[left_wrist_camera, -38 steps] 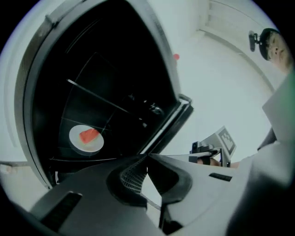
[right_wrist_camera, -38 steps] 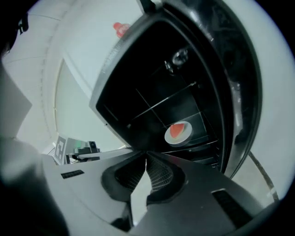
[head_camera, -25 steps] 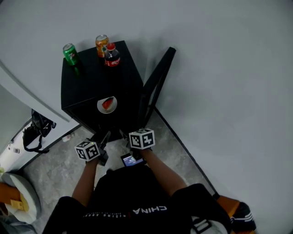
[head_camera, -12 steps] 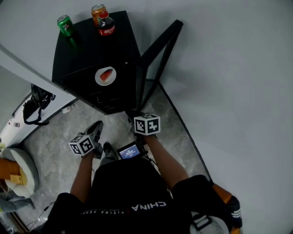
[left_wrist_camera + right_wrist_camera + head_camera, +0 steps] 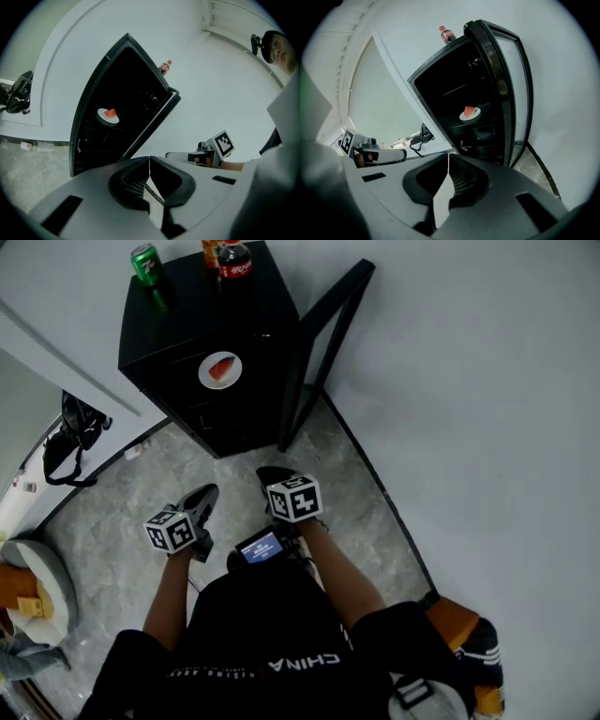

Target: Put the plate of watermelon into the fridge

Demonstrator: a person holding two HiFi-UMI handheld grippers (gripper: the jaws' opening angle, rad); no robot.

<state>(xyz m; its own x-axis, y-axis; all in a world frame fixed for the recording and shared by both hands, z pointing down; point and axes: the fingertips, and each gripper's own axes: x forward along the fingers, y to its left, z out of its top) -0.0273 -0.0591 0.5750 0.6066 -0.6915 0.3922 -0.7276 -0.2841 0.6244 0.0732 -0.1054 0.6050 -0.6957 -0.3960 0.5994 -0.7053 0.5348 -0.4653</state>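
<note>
The white plate of watermelon [image 5: 220, 370] lies on a shelf inside the black fridge [image 5: 173, 329], whose glass door [image 5: 323, 343] stands open to the right. The plate [image 5: 108, 116] is small and distant in the left gripper view, and the plate [image 5: 469, 113] is equally far off in the right gripper view. My left gripper [image 5: 187, 521] and right gripper [image 5: 286, 488] hang close to the person's body, well back from the fridge. The left gripper [image 5: 149, 159] is shut with nothing in it. The right gripper [image 5: 448, 157] is likewise shut and empty.
A green can [image 5: 145, 261], an orange can [image 5: 211, 249] and a cola bottle [image 5: 234, 257] stand on the fridge top. A black bag [image 5: 70, 437] lies on the marble floor at left. White walls flank the fridge. A small screen [image 5: 262, 547] hangs at the person's chest.
Both grippers have drawn back from the fridge front toward the person and sunk a little. The fridge now stands farther away, its door still open and the plate still on its shelf.
</note>
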